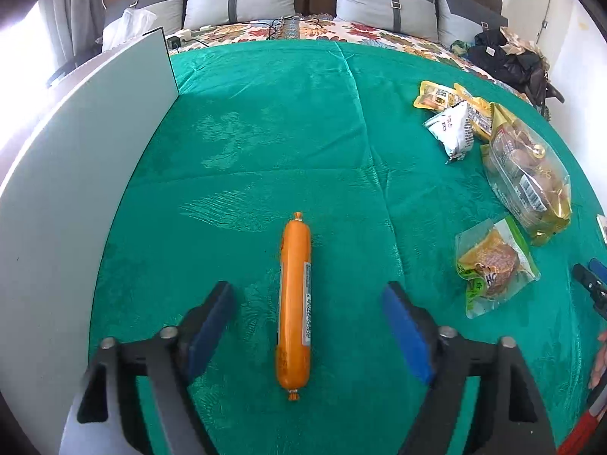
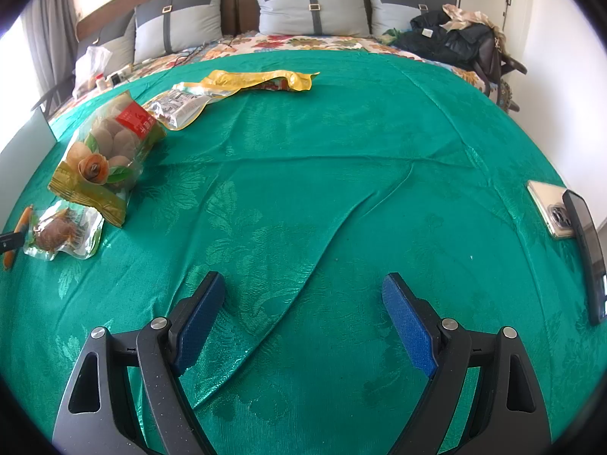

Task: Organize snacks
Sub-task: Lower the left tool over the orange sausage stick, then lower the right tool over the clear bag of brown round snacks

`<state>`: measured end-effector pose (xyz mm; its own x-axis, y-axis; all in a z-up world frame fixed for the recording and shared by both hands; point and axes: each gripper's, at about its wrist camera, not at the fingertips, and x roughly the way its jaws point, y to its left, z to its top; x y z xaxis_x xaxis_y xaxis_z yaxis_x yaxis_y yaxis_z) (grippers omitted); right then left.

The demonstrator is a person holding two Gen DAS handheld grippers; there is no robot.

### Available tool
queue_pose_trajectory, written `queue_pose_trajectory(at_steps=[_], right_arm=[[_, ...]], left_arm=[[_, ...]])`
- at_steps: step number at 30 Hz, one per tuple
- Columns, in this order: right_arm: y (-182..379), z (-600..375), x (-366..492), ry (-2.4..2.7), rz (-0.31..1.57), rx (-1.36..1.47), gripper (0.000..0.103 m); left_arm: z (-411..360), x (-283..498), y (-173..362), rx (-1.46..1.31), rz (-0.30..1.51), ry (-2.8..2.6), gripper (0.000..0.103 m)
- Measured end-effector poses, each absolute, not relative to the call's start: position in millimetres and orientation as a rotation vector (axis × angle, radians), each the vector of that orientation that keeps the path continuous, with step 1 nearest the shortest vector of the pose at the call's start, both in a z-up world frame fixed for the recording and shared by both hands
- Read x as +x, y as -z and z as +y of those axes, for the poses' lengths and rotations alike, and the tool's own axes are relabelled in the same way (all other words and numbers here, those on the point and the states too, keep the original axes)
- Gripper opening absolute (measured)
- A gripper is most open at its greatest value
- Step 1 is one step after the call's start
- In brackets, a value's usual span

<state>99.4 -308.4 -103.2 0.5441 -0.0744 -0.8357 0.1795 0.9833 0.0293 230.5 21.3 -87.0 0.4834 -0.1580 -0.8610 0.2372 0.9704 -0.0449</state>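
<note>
Sausage lies free between wide-open left gripper jaws; centre before closing. Right gripper open, empty.

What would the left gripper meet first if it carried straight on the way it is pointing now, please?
Most likely the orange sausage, which lies lengthwise on the green cloth between the open fingers of the left gripper, untouched. How far above it the fingers are is unclear.

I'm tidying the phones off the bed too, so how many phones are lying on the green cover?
2, both at the right edge of the green cover in the right wrist view: a gold phone lying camera-side up, and a dark phone overlapping its near end. Others may be out of frame.
</note>
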Motion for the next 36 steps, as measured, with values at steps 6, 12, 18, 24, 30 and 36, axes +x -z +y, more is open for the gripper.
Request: queue_pose_trajectory(at_steps=[6,12,18,24,30,36], right_arm=[[103,-308,100,0.151,0.985,0.116,0.088],[103,-308,100,0.152,0.985,0.115,0.088],[93,-307,92,0.178,0.949,0.169,0.088],[26,-231,133,-0.141,0.846,0.276,0.088],[52,-152,219,-0.06,1.039,-0.127,0.087],[48,-236,200,-0.17,1.053,0.348,0.046]], left_arm=[[21,233,96,0.102,0.972,0.217,0.103],[19,231,97,0.1,0.946,0.214,0.103],[19,230,97,0.098,0.946,0.212,0.103],[20,231,97,0.097,0.946,0.214,0.103],[20,231,97,0.096,0.946,0.215,0.103],[20,231,97,0.097,0.946,0.215,0.103]])
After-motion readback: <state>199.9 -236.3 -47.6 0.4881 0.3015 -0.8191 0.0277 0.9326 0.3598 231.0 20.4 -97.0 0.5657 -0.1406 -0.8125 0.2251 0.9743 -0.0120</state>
